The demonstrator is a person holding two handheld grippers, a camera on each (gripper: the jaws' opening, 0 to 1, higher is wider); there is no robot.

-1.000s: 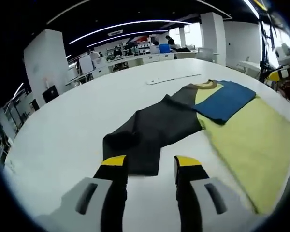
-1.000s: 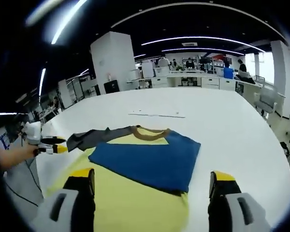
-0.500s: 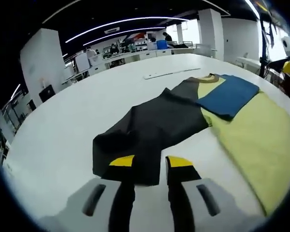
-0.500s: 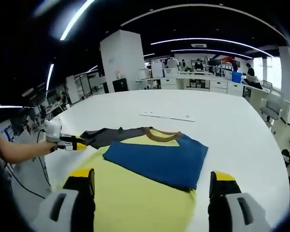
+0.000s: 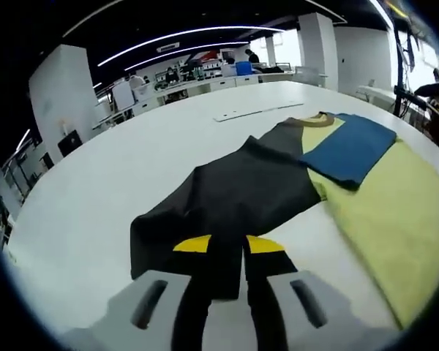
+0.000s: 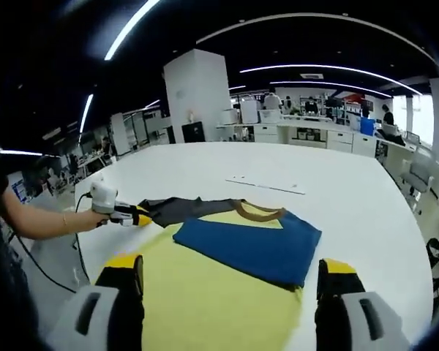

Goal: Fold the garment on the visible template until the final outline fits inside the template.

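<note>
A shirt lies flat on the white table (image 5: 88, 183). Its body is yellow (image 5: 384, 212), with a brown collar (image 5: 316, 119). One blue sleeve (image 5: 350, 146) is folded across the chest. The other sleeve, dark grey (image 5: 234, 186), stretches out sideways. My left gripper (image 5: 227, 245) is shut on the dark sleeve's end, with cloth pinched between its yellow tips. In the right gripper view that same left gripper (image 6: 135, 216) grips the dark sleeve (image 6: 183, 208), held by a person's hand. My right gripper (image 6: 229, 267) hangs open above the yellow body (image 6: 219, 300), below the blue sleeve (image 6: 252, 238).
A thin white strip (image 5: 249, 112) lies on the table beyond the collar, also seen as the strip (image 6: 267, 185). The table's edge (image 6: 84, 241) runs close to the person's arm (image 6: 44, 223). Desks and several people stand far off.
My left gripper's jaws have come together on the dark sleeve's end, which they earlier straddled while open. The right gripper stays open while its view has shifted a little.
</note>
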